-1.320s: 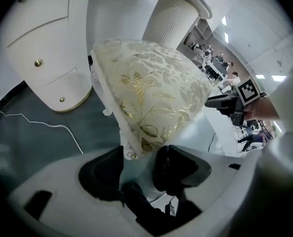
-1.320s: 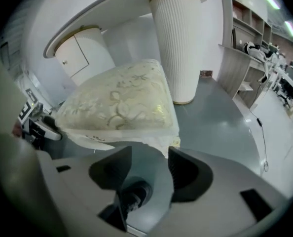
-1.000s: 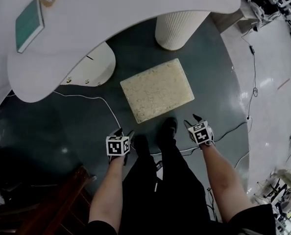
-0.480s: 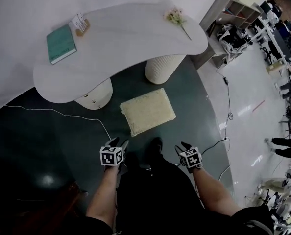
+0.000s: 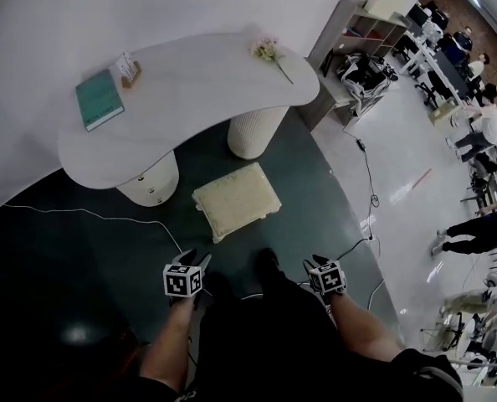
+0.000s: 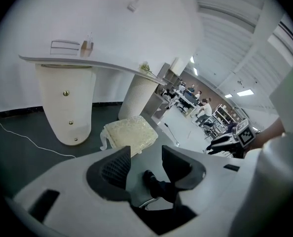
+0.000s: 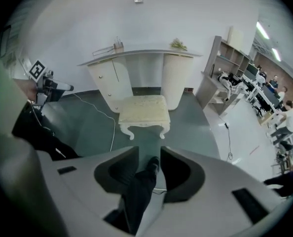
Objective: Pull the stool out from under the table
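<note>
The cream cushioned stool [image 5: 236,201] stands on the dark floor just in front of the white curved table [image 5: 190,82], out from between its two pedestals. Both grippers hang low near my legs, well short of the stool and touching nothing. My left gripper [image 5: 190,260] is at the left and my right gripper [image 5: 318,263] at the right. In the left gripper view the stool [image 6: 129,134] lies beyond the left gripper [image 6: 146,154], whose jaws are closing on nothing. The right gripper view looks straight at the stool [image 7: 142,108]; the right gripper [image 7: 150,154] is closing too, also with nothing in it.
A teal book [image 5: 99,99], a small card holder [image 5: 128,68] and a flower sprig [image 5: 269,50] lie on the table. A white cable [image 5: 106,218] crosses the floor at the left. My shoe [image 5: 268,262] is between the grippers. Shelving [image 5: 357,32] and people stand at the right.
The view has pulled back and up: the whole table now shows. The stool looks smaller and lies farther from both grippers, which stay low by my legs.
</note>
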A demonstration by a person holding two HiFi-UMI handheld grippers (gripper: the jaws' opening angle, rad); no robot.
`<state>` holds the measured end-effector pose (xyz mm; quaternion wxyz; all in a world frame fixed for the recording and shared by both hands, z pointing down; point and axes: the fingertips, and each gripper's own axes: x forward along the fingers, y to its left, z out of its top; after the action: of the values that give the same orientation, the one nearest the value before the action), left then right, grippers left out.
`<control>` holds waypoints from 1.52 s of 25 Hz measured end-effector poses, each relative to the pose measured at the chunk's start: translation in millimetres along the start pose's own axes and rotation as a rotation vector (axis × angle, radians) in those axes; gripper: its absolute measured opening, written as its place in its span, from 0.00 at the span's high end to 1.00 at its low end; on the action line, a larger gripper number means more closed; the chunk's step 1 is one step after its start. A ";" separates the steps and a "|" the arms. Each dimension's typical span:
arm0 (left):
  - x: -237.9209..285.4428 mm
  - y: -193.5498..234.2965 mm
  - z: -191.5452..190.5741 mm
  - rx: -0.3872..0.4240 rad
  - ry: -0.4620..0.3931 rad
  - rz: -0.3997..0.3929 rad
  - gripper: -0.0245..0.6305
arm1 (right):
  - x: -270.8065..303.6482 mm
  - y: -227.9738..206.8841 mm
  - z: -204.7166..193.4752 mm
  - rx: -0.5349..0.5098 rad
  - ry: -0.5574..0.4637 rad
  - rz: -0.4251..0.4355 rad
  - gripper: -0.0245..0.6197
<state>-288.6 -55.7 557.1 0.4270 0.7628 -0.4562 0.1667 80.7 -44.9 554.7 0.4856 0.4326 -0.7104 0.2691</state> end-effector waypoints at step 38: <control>-26.8 -304.0 191.8 0.250 -0.377 0.232 0.80 | -201.4 -150.7 202.3 -0.133 -0.848 0.455 0.95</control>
<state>-73.9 -128.3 276.9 0.2148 0.7697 -0.5882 0.1243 151.3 -208.6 285.5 0.1090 0.3059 -0.9379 0.1223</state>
